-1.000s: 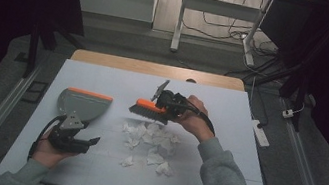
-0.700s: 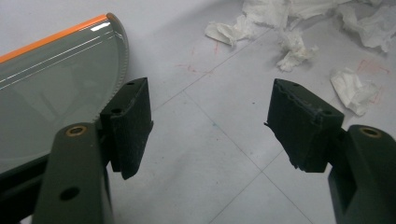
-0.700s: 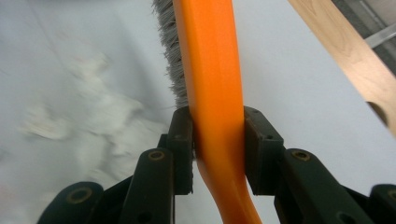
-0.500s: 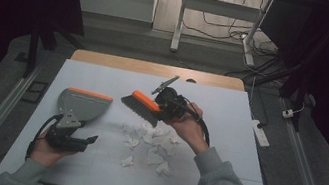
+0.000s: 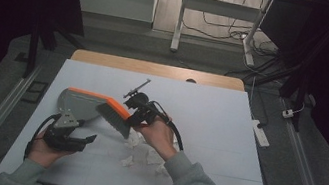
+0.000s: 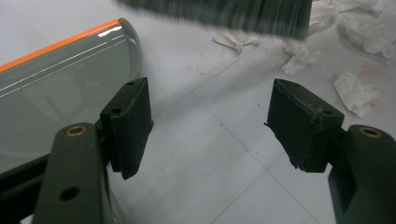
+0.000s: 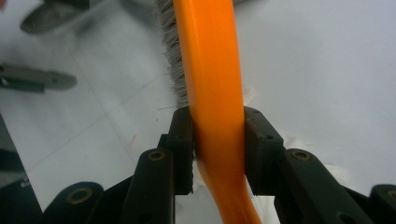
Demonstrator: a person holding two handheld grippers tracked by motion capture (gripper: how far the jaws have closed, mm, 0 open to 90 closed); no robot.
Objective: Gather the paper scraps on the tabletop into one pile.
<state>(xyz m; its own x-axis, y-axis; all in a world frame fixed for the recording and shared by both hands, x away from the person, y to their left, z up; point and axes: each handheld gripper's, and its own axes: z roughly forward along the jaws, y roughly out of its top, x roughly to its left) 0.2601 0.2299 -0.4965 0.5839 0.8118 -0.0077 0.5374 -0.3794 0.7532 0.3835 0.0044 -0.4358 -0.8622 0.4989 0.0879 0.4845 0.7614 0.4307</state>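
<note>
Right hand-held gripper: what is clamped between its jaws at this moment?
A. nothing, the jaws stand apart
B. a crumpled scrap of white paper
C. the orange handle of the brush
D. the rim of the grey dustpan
C: in the right gripper view both black pads of the right hand-held gripper press on the orange handle of the brush, with grey bristles alongside it.

Right of the dustpan (image 5: 78,103), the brush (image 5: 115,117) and paper scraps (image 5: 142,152) block passage; the table (image 5: 218,122) beyond lies open.
</note>
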